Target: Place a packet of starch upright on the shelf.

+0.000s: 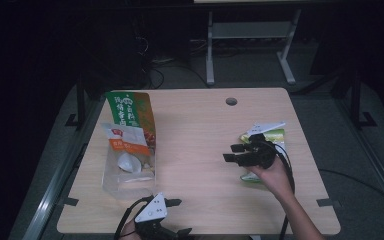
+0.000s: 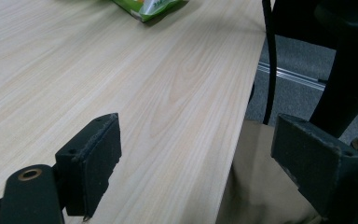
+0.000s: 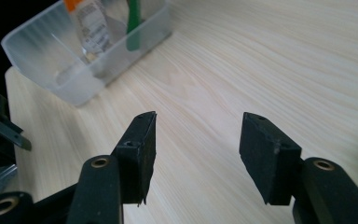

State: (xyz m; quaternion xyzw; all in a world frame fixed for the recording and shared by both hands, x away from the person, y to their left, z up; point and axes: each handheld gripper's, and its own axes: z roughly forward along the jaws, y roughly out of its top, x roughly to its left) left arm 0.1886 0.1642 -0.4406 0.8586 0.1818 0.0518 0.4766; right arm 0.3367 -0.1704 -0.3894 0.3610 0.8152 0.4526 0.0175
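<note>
Now the right gripper (image 1: 235, 152) is seen right of centre in the high view, above the wooden bench (image 1: 195, 130), and a hand (image 1: 275, 175) holds it from the lower right. Its fingers (image 3: 140, 149) stand apart with a clear gap, and there is only bare wood between them; they hold nothing. They point toward the left side of the frame. Just behind this gripper, touching or nearly touching it in the picture, lies a green and white snack packet (image 1: 270, 137), flat on the bench near the right edge.

At the left side of the high view stands a clear plastic box (image 1: 130, 175), and two packets lean inside it: a green and orange bag (image 1: 130, 110) toward the top and a smaller white and orange pouch (image 1: 127, 140) in front of it. In the right gripper view the box appears at the upper left, well apart from the fingers.

The left gripper (image 1: 177, 217) is at the bottom edge of the high view, left of centre, at the near border of the bench. Its fingers (image 2: 93, 158) are wide apart and empty, one over the wood and one beyond the bench edge.
</note>
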